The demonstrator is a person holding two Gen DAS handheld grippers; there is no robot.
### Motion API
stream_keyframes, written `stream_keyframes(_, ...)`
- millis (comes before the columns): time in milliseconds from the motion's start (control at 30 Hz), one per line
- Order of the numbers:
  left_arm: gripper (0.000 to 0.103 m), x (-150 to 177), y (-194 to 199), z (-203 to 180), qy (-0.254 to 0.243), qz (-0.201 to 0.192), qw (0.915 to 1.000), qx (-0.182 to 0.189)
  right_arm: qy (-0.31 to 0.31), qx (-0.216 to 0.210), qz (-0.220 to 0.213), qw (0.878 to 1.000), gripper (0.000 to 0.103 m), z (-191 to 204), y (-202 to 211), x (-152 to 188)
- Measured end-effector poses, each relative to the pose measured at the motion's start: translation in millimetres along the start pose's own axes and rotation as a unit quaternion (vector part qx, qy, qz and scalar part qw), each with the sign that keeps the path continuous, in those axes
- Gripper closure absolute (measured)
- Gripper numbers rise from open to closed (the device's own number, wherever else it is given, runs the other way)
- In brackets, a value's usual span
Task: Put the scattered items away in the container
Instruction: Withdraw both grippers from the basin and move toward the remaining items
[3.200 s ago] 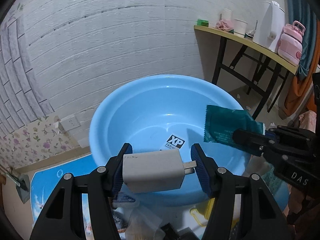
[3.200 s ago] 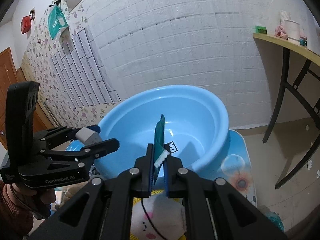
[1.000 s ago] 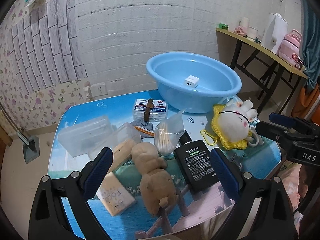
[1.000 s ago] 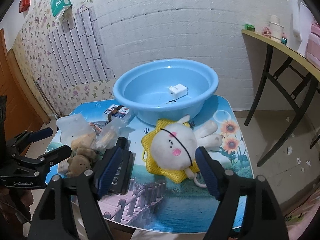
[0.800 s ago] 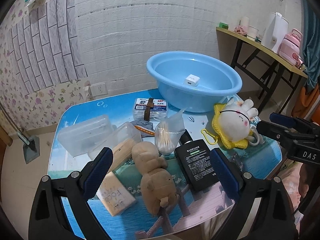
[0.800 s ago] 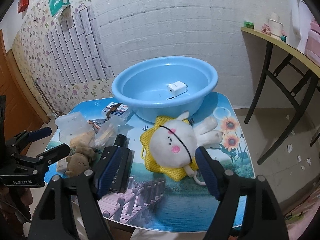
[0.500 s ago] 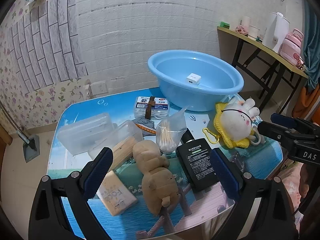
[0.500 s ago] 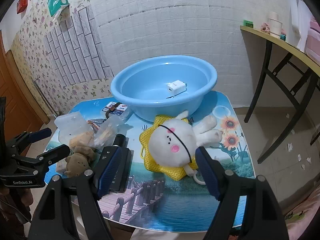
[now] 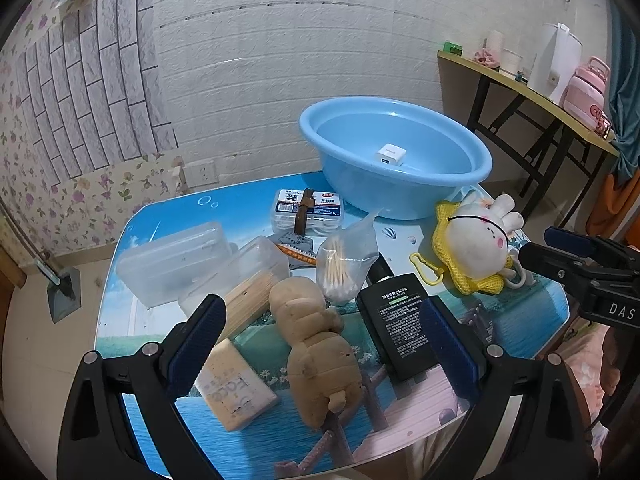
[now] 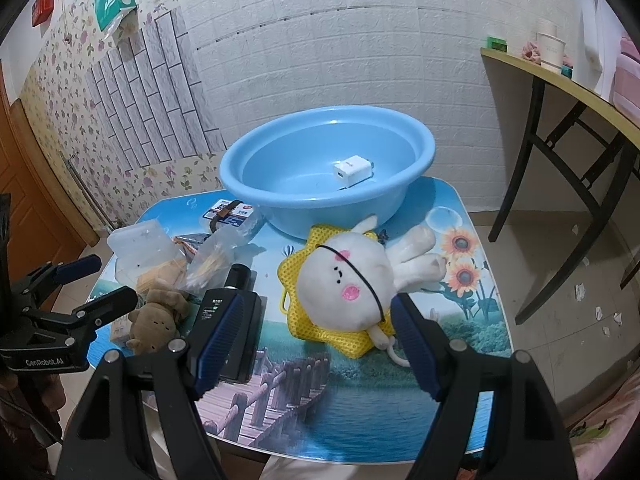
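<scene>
A blue basin (image 9: 476, 168) (image 10: 416, 188) stands at the table's far side with a white charger (image 9: 390, 154) (image 10: 352, 171) inside. Scattered in front lie a brown plush (image 9: 316, 344) (image 10: 154, 320), a black power bank (image 9: 400, 328) (image 10: 236, 320), a bag of cotton swabs (image 9: 344, 264), a white rabbit plush on yellow mesh (image 9: 476, 248) (image 10: 344, 284), a floss box (image 9: 306, 208) and clear boxes (image 9: 172, 252). My left gripper (image 9: 320, 344) is open and empty above the brown plush. My right gripper (image 10: 314, 340) is open and empty in front of the rabbit plush.
A tan card box (image 9: 234, 388) lies at the table's front left. A side table (image 9: 528, 92) with a kettle and a pink bottle stands at the right wall. The table edge (image 10: 360, 452) is just under my right gripper.
Both grippers let go of the charger and the green packet over the basin, opened, and pulled back to the table's front. Over the last second they hardly moved.
</scene>
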State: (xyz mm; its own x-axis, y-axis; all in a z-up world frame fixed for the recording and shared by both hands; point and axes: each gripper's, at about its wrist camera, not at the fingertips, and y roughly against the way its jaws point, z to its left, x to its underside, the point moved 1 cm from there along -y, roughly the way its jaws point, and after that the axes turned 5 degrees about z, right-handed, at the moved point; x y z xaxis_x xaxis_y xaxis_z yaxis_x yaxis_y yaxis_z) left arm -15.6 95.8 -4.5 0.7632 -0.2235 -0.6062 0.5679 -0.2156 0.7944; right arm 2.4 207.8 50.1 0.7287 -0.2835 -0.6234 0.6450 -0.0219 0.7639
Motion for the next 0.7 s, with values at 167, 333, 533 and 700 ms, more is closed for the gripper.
stream_keyframes(167,0.005,0,-1,1,-0.001,0.001,1.0000,-0.004,0.000,0.000,0.001,1.000,0.027,0,-1,1)
stream_keyframes(333,0.005,1,-1,1,0.000,0.002,1.0000,-0.005,0.001,-0.001,0.005,1.000,0.027,1,-3,2)
stream_keyframes(533,0.005,6,-1,2,0.002,0.005,1.0000,-0.007,0.002,-0.001,0.007,1.000,0.027,1,-5,4)
stream_keyframes(700,0.005,15,1,2,0.002,0.005,1.0000,-0.004,0.000,0.001,0.007,1.000,0.027,-6,-5,12)
